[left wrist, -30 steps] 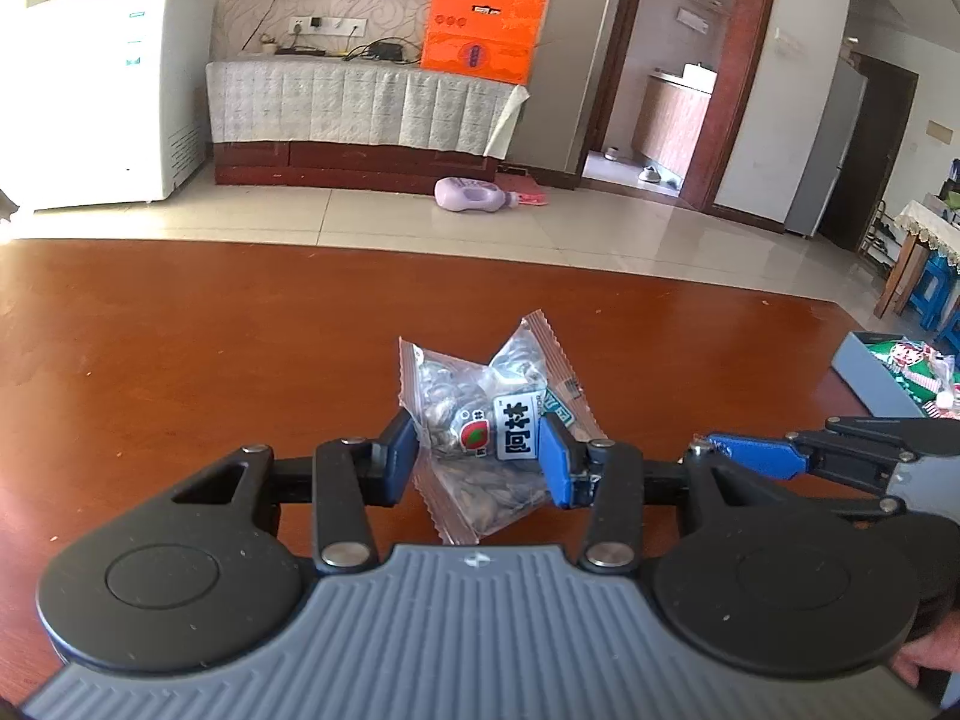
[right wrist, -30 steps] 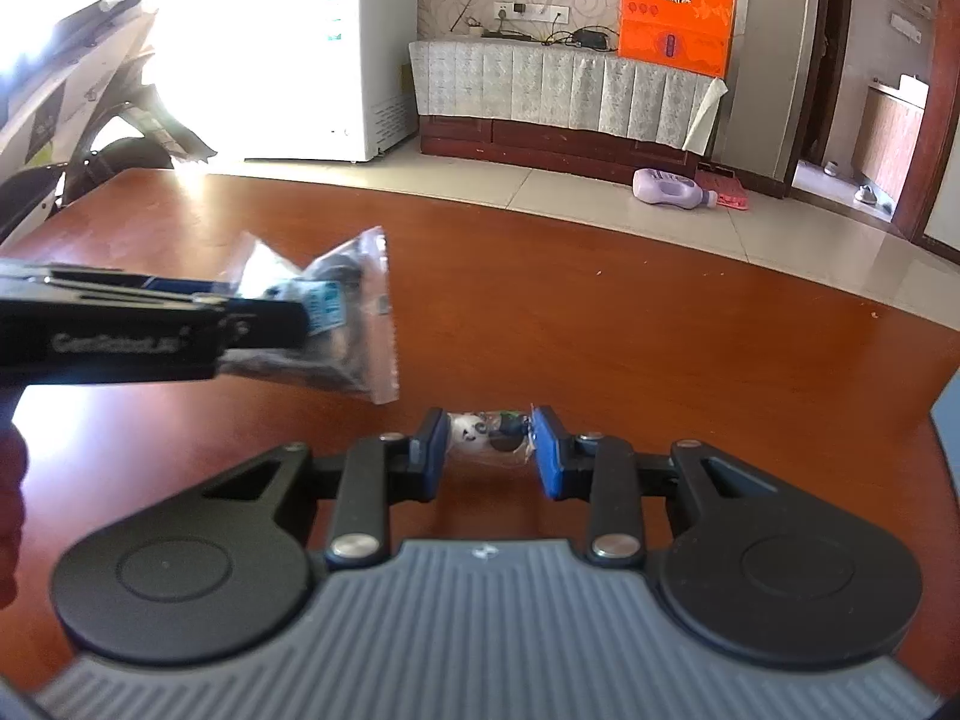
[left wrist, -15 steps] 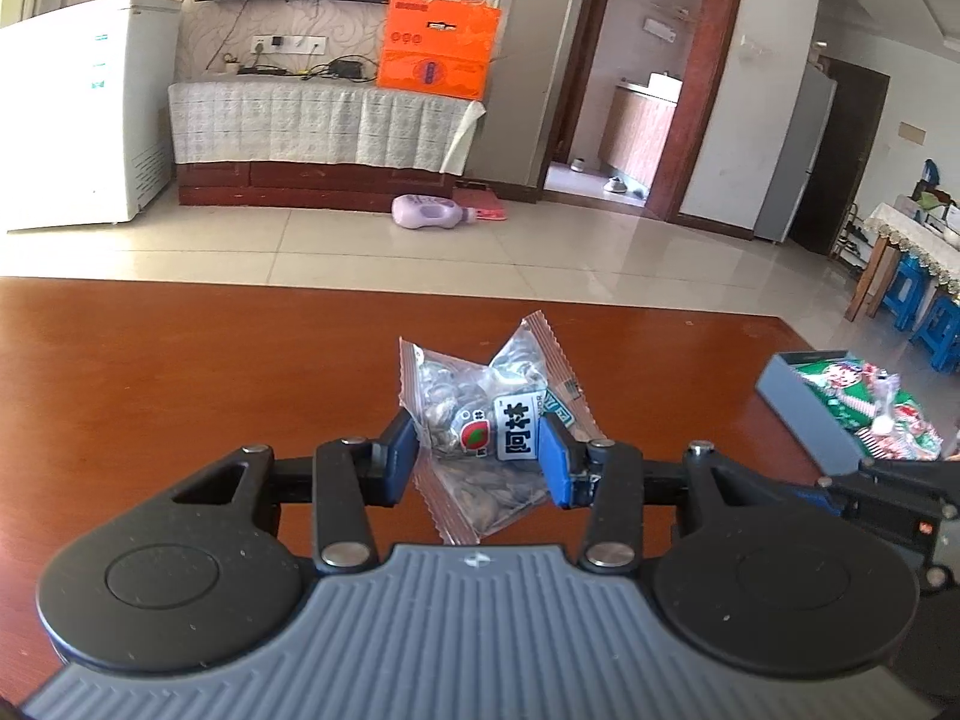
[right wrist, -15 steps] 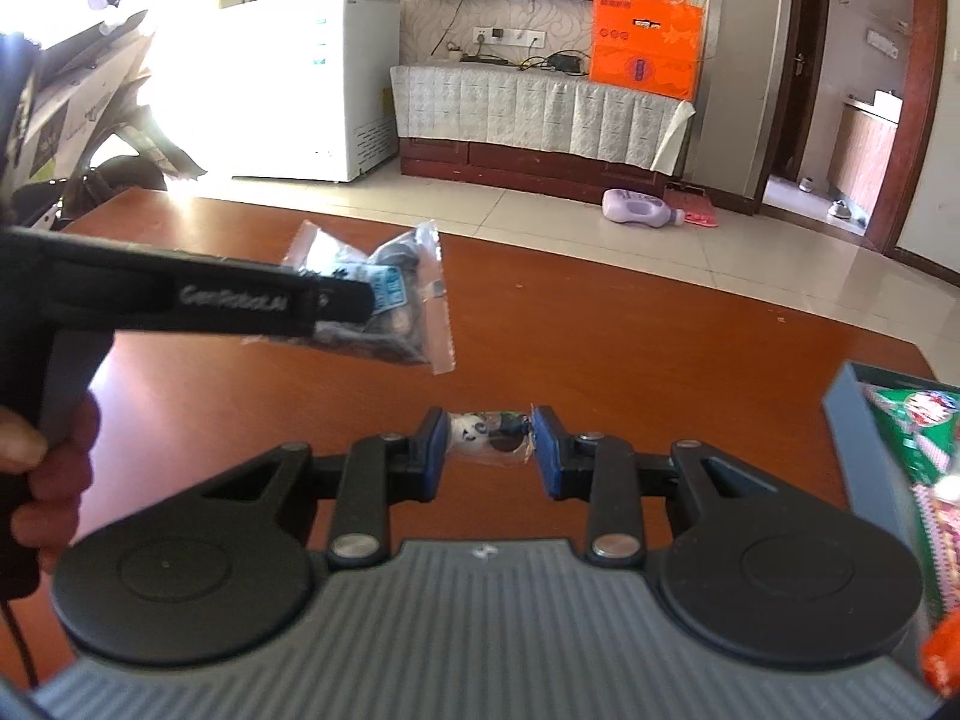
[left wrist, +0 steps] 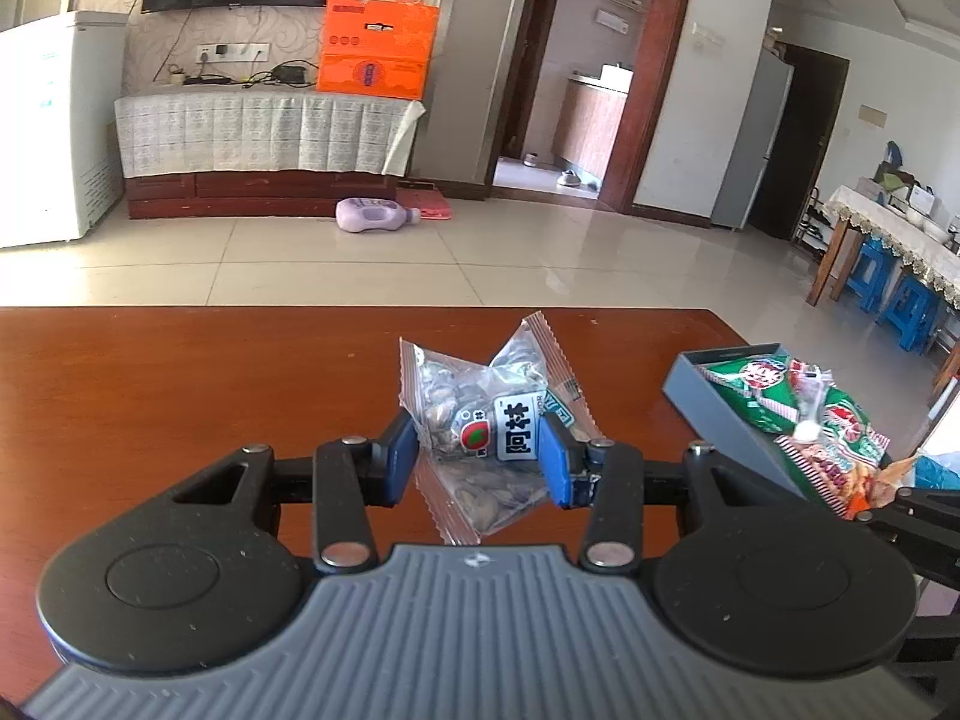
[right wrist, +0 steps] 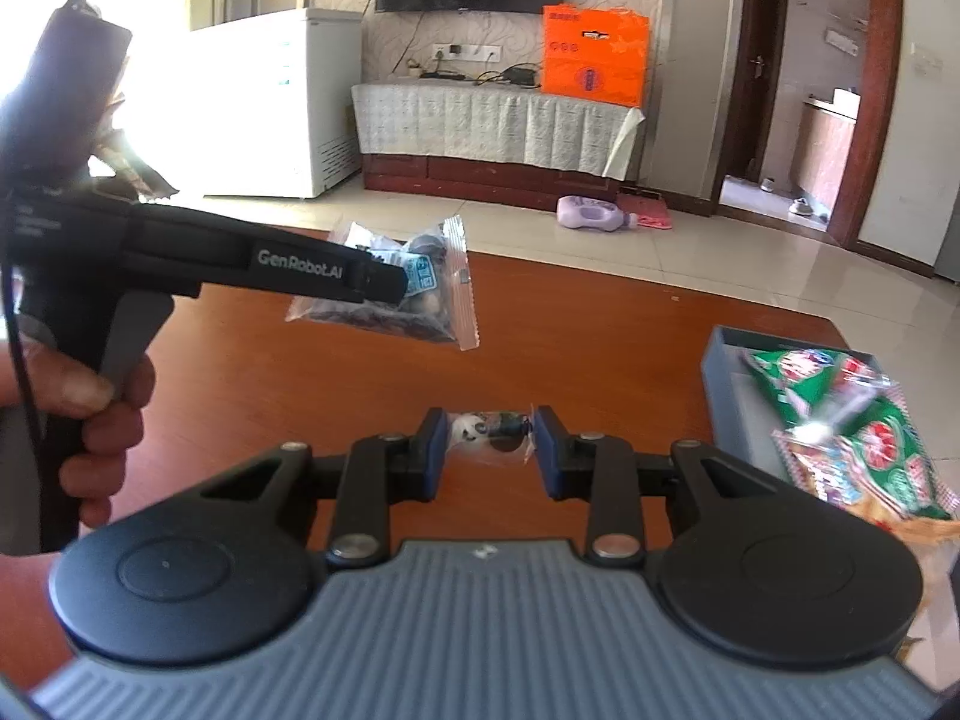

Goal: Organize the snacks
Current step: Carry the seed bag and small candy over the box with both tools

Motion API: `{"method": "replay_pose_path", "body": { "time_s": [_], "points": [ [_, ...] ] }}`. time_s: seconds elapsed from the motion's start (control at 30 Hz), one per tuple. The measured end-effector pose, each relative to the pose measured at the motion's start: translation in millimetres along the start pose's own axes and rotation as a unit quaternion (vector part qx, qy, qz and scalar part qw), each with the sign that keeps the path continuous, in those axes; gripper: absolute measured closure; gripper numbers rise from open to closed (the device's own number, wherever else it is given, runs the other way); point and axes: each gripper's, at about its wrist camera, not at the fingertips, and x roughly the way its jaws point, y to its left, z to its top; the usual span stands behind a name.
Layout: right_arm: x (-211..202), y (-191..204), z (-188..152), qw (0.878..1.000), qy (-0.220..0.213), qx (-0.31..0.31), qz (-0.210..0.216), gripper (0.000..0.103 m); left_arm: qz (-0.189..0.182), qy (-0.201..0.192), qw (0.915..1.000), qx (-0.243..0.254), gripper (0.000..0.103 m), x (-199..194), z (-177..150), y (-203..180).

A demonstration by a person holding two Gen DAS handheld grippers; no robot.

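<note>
Clear plastic packet of sunflower seeds (left wrist: pixel 480 420) was pinched in the left hand-held gripper (left wrist: pixel 478 459) above the brown wooden tabletop (left wrist: pixel 180 396); the right hand-held gripper (right wrist: pixel 489 450) pinched a small clear candy wrapper (right wrist: pixel 489 429) beside the grey snack-filled box (right wrist: pixel 729 396).

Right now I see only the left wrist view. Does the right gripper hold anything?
Observer: Yes. The right gripper is shut on a small clear packet.
Operator: Is my seed bag off the table?
Observer: It seems so. From the side, the seed bag hangs in the left gripper, clear of the table.
Operator: What is behind my gripper?
Observer: A hand wrapped around its handle.
</note>
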Motion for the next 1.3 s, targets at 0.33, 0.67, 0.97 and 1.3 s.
{"method": "replay_pose_path", "body": {
  "time_s": [0.33,0.67,0.97,1.3],
  "points": [
    [-28,-43,-10,0.999,-0.021,0.026,-0.024,0.069,-0.024,-0.005,0.9995,0.019,0.054,13,5,-47],
    [-55,-88,-31,0.997,-0.027,0.045,-0.062,0.069,-0.055,-0.004,0.9979,0.034,0.054,36,9,-103],
    [-67,-117,-48,0.994,-0.021,0.062,-0.083,0.069,-0.086,-0.001,0.995,0.05,0.054,60,7,-166],
    [-75,-141,-66,0.992,-0.007,0.08,-0.101,0.069,-0.112,0.006,0.9918,0.062,0.054,85,-2,-220]
  ]
}}
